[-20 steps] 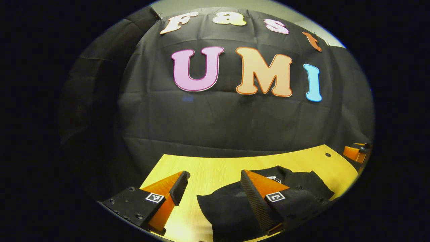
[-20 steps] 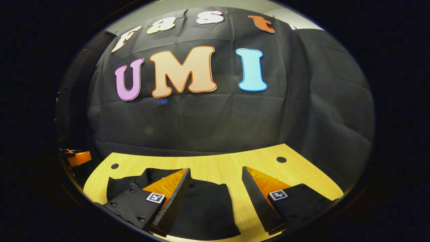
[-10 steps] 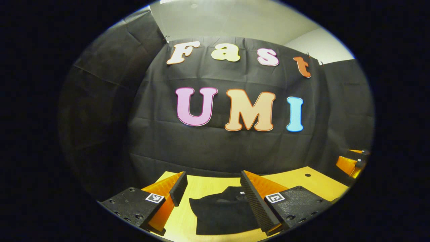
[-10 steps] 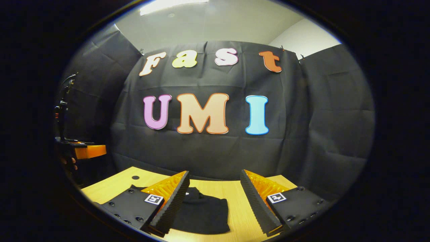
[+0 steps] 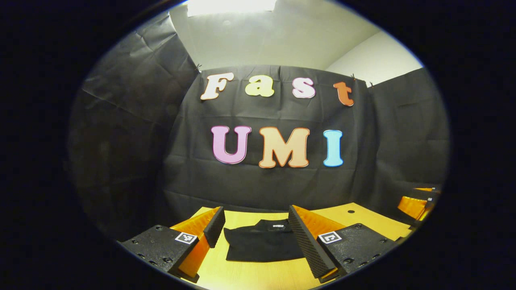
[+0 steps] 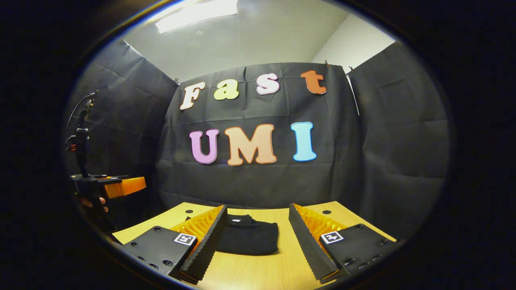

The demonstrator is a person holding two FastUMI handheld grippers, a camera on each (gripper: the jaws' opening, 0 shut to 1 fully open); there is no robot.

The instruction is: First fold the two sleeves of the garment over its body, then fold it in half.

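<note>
Garment (image 5: 263,243) lies low in the centre of the left gripper view, a compact dark rectangle flat on the table (image 5: 258,278); a second ago it loomed large and rumpled right under the tongs, so both have since pulled back and up. Left tongs (image 5: 256,225) gape wide, holding nothing; right tongs (image 6: 258,223) likewise stand wide apart and empty, with the garment (image 6: 248,239) showing between them, well off. Sleeves look tucked in and the half fold appears made, so the task seems finished
</note>
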